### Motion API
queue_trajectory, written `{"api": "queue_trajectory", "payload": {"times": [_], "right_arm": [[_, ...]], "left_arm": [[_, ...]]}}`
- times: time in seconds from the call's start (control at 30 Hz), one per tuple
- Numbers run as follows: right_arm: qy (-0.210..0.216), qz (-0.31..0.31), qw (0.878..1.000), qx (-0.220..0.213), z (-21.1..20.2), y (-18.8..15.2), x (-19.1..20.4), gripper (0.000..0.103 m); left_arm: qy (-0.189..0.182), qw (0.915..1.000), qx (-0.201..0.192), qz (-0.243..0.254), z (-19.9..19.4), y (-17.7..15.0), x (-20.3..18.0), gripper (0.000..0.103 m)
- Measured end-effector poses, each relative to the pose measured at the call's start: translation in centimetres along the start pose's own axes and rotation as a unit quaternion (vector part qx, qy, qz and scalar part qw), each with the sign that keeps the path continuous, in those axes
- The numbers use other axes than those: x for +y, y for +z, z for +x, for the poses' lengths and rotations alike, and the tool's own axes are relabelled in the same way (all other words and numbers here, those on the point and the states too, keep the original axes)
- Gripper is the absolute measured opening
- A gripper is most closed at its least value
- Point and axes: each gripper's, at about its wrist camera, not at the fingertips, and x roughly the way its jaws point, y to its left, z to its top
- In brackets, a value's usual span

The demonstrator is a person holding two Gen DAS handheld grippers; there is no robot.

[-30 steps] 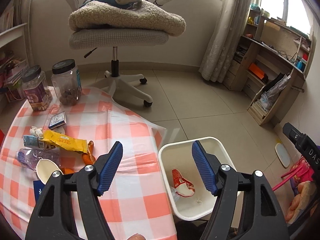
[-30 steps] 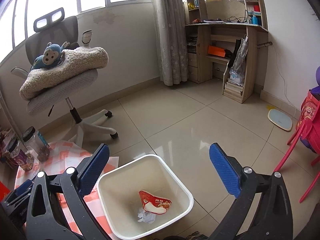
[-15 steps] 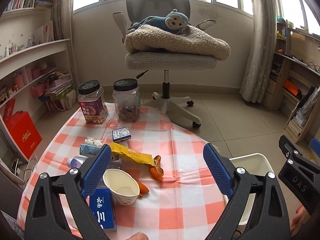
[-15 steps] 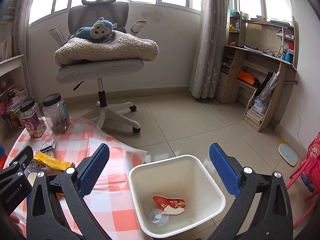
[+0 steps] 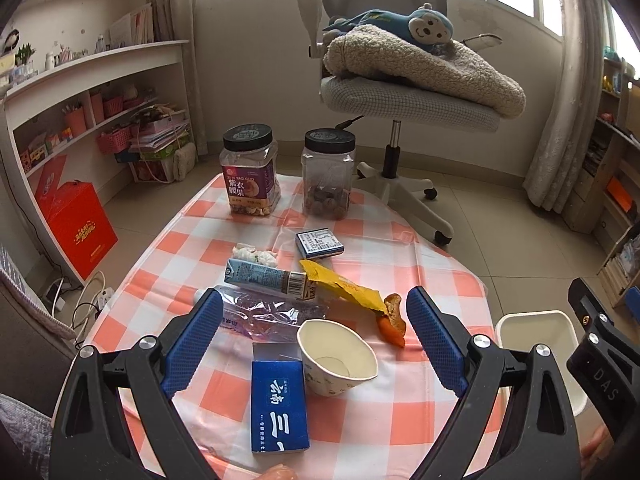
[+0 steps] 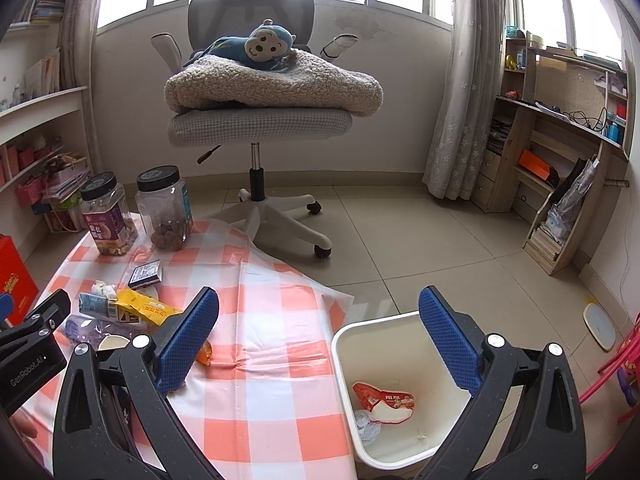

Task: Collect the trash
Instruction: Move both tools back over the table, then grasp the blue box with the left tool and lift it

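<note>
Left gripper (image 5: 312, 336) swung off the white plastic bin (image 5: 536, 332) back over the checked tabletop (image 5: 224, 240); jaws wide, empty, framing the white paper cup (image 5: 336, 356), likely next pick. Right gripper (image 6: 318, 340) also wide, empty, over bin edge.

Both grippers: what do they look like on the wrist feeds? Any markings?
The left gripper and right gripper match: black plastic clamp-style arms with silver rivets, jaws faced with blue dimpled pads. The left gripper's body, seen from the right wrist, reads "GenRobot.AI"; the right one's, seen from the left wrist, shows "DAS". No cables or sleeves are visible.
</note>
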Motion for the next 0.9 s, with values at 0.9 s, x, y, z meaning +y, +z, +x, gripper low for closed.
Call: {"api": "queue_trajectory", "payload": {"times": [0.9], "right_arm": [[0.126,-0.050,0.979,0.155,5.8,-1.6,7.5,0.096]], "left_arm": [[-0.049,0.9433,0.328,-0.016,11.9,-9.1,4.7,0.056]]}}
